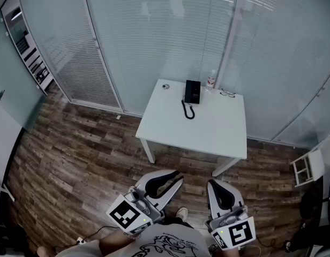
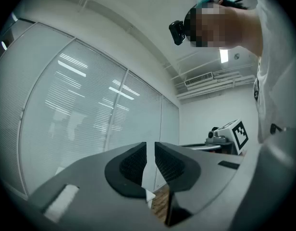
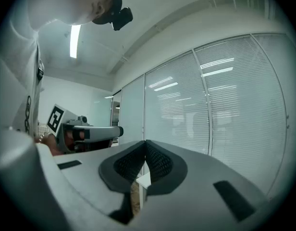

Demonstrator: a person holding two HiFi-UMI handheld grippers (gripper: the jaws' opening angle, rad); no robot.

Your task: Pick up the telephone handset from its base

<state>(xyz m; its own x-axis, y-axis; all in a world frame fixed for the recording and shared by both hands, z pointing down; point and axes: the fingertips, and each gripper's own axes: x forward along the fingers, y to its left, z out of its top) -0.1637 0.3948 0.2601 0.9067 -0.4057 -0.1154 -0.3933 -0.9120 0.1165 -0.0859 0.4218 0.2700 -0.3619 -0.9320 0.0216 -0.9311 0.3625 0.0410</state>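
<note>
A black telephone (image 1: 192,92) sits at the far edge of a white table (image 1: 208,127), its handset on the base and its coiled cord (image 1: 188,112) trailing toward me. Both grippers hang low in front of my body, well short of the table and apart from the phone. My left gripper (image 1: 177,175) is shut with nothing between its jaws (image 2: 150,147). My right gripper (image 1: 213,184) is also shut and empty (image 3: 146,144). Each gripper view shows the other gripper beside it, and the phone is in neither.
A clear bottle (image 1: 211,82), a small round object (image 1: 165,86) and a thin cable (image 1: 227,93) lie near the phone. Glass walls with blinds stand behind the table. A shelf unit (image 1: 27,47) is far left, a small white rack (image 1: 307,166) right. Wood floor (image 1: 79,159) lies between me and the table.
</note>
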